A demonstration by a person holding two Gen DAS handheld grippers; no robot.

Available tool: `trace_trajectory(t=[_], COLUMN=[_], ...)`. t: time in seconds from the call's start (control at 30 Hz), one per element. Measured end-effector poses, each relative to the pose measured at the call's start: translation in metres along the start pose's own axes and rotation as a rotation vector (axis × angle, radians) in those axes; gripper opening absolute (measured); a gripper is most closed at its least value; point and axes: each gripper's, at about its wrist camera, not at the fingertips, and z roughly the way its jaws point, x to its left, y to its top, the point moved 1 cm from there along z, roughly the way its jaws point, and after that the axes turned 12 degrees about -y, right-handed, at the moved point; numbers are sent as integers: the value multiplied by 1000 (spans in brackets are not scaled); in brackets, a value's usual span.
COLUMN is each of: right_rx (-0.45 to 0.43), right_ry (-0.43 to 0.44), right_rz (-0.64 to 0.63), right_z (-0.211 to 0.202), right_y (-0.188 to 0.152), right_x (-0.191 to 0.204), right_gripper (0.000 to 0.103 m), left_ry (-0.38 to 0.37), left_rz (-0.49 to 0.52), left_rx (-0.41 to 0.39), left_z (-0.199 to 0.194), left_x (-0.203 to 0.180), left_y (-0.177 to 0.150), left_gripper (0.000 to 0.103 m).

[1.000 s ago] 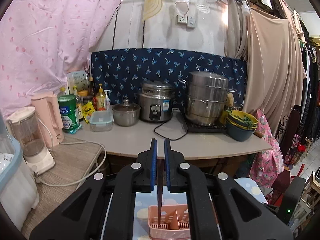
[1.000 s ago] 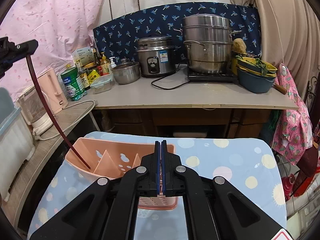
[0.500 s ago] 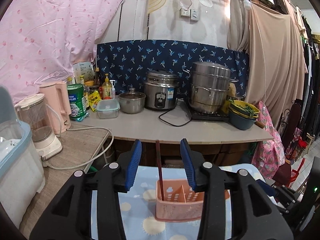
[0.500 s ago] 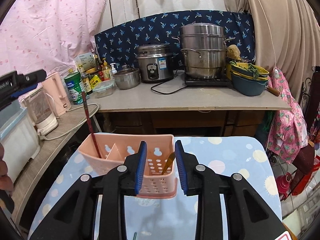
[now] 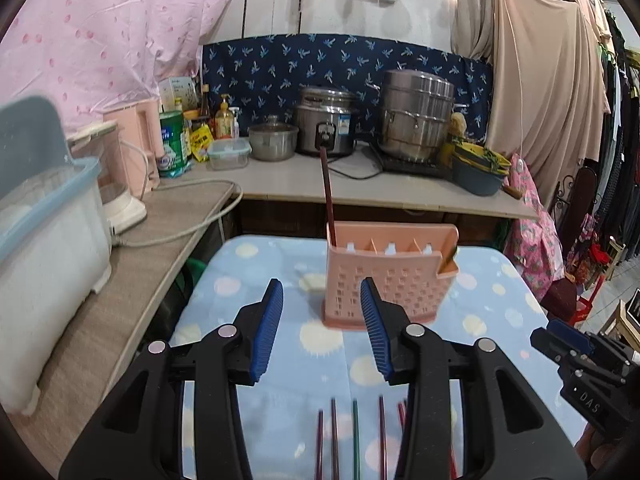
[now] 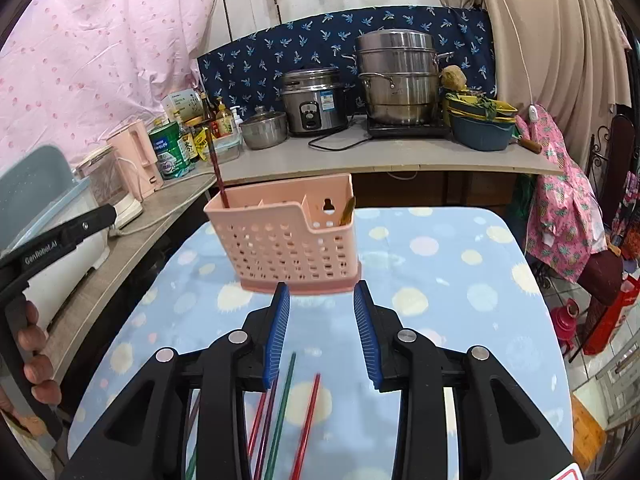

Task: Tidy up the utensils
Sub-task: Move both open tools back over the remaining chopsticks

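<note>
A pink perforated utensil holder [image 5: 390, 276] [image 6: 286, 236] stands on the blue dotted tablecloth. A dark red chopstick [image 5: 329, 196] [image 6: 218, 172] stands upright in its left compartment. A brownish utensil [image 6: 347, 212] leans in its right compartment. Several coloured chopsticks [image 5: 354, 436] [image 6: 280, 412] lie on the cloth near me, below both grippers. My left gripper [image 5: 322, 292] is open and empty, just in front of the holder. My right gripper [image 6: 322, 294] is open and empty, in front of the holder too.
The table [image 6: 460, 280] has a drop at its left and right edges. A wooden counter [image 5: 132, 264] with a white appliance [image 5: 44, 248] runs along the left. Behind stands a counter with a rice cooker [image 6: 314, 100], steamer pots [image 6: 396, 76] and bowls [image 6: 480, 120].
My left gripper opened, let go of the dark red chopstick into the holder and pulled back. My right gripper also opened and drew back; both now sit over the loose chopsticks.
</note>
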Motion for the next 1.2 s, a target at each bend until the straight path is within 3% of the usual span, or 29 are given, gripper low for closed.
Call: trace_trajectory(t=[0.73, 1.2], right_rx=[103, 143], right_ry=[4, 3], right_rz=[-73, -88], right_z=[-59, -71], right_y=[-102, -133], right_x=[8, 10], right_gripper=[33, 33], left_ry=[41, 47], left_rz=[1, 5], left_rx=[167, 225], left_z=[-47, -57], left_x=[-9, -13], left_y=[-110, -144], left_gripper=[39, 39])
